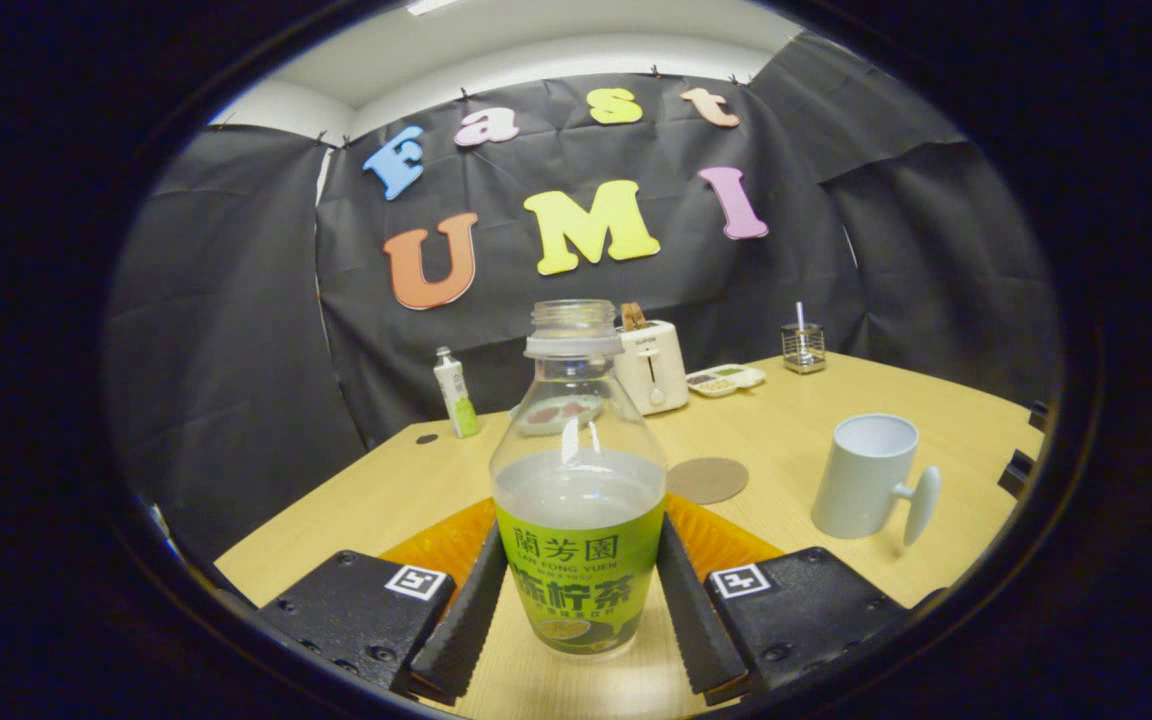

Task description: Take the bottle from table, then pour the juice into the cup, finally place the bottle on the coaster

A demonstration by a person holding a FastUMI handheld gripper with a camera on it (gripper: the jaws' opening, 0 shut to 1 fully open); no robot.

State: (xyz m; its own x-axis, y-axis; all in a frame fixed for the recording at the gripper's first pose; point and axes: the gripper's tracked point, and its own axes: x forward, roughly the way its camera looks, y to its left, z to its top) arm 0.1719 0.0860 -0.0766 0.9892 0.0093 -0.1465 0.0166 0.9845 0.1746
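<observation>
Far left at the tabletop's (356, 500) back edge, near the black cloth wall: small green-and-white bottle (456, 393), upright. Centre, upright on the tabletop: clear bottle (578, 480), cap off, green label, roughly half full of pale liquid. Tool (578, 600) closed on it, one finger pressed against each side of the label. Orange mat (726, 535) under and behind the bottle. Behind the bottle: plate (556, 412), white toaster (652, 366), small tray (726, 379). Just right of the bottle, beyond the fingers: round brown coaster (706, 480), flat and bare. Further back right: wire holder (803, 347). Right of the coaster, well apart: white cup (866, 478), upright, handle pointing right.
</observation>
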